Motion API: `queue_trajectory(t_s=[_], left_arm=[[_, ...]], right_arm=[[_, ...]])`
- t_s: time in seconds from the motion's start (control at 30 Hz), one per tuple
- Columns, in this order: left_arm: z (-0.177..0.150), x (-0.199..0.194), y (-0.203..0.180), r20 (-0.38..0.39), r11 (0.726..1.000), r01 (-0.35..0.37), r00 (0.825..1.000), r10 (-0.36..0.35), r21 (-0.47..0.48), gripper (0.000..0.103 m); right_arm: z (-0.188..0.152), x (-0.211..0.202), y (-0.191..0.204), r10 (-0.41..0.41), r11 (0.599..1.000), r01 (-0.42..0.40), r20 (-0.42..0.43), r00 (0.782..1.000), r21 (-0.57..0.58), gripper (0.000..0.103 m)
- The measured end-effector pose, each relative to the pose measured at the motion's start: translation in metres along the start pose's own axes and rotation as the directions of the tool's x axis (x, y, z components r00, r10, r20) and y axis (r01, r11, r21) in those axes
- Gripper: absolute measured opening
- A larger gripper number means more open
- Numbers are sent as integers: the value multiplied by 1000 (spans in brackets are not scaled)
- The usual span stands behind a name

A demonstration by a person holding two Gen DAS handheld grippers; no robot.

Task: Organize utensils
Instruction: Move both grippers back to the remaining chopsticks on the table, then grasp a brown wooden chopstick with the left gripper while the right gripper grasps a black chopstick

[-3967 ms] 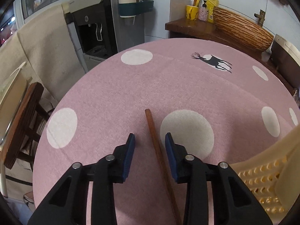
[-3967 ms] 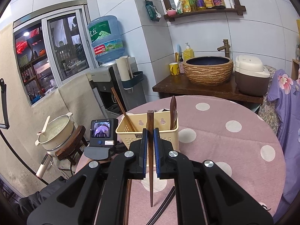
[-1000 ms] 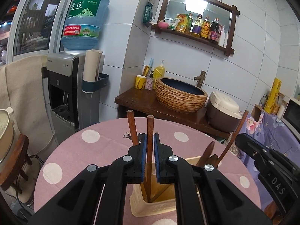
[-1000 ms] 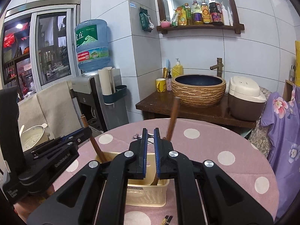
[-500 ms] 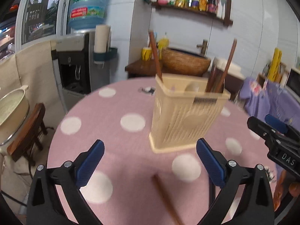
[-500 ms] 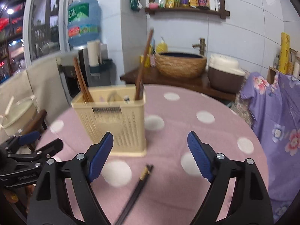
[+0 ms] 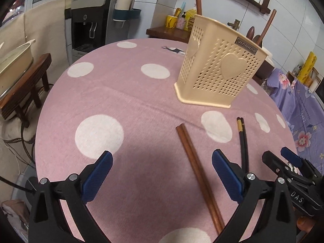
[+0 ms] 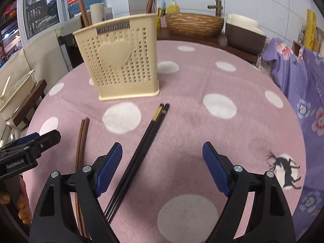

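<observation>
Perforated cream plastic holder [image 7: 218, 68] with raised hearts stands at one o'clock on the pink dotted tablecloth [image 7: 113, 93]. Slim brown chopsticks [image 7: 199, 175] and black chopsticks [image 8: 139, 158] lie flat nearby. Left gripper [image 7: 162, 179] and right gripper [image 8: 163, 167] both gape wide, empty.

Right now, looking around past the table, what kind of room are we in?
Probably a home kitchen or dining corner: a tiled wall with a basin and tap, a water dispenser, and a round table under a pink dotted cloth holding a utensil basket.

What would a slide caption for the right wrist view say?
Open right gripper above black chopsticks on the dotted tablecloth, utensil basket beyond.
</observation>
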State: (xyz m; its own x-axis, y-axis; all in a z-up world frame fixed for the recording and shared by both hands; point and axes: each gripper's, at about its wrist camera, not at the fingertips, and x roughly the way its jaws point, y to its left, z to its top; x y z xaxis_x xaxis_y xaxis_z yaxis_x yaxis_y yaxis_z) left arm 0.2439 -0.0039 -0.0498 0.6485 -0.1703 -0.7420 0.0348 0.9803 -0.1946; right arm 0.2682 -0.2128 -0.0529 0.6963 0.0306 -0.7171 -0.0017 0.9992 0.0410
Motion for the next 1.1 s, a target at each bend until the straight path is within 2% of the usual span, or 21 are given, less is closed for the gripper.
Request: queue_trajectory(t_s=[0.17,0.23,0.33,0.43,0.57,0.7,0.8,0.9,1.1], left_arm=[[-14,0,-6,-12,997,-31,999,32,65,95],[-18,0,-10,-21,995,-36,999,38,93,90],[-21,2,-14,-39,995,-13,999,17,101,83],[-23,4,-18,-43,992,-20,999,26,121,75],[-25,7,-22,-56,991,-13,998,20,130,71],[-28,11,-31,-50,986,-38,998,47,161,65],[-28,12,-32,-48,986,-42,998,51,161,64],[-26,14,-35,-47,985,-49,997,57,166,64],[-24,15,-31,-47,987,-51,997,59,153,61]], right_arm=[[-12,0,10,-26,999,26,-15,1000,-26,81],[-16,1,9,-44,999,43,-22,999,-26,81],[-18,4,9,-47,999,46,-42,998,-26,81],[-19,7,11,-70,997,68,-57,996,-43,81],[-21,12,12,-76,996,72,-81,994,-52,81],[-21,17,10,-89,995,84,-97,991,-51,81],[-21,20,5,-112,993,107,-110,988,-49,81],[-19,24,1,-69,998,68,-126,990,-14,81],[-17,21,2,-52,999,53,-101,994,2,81]])
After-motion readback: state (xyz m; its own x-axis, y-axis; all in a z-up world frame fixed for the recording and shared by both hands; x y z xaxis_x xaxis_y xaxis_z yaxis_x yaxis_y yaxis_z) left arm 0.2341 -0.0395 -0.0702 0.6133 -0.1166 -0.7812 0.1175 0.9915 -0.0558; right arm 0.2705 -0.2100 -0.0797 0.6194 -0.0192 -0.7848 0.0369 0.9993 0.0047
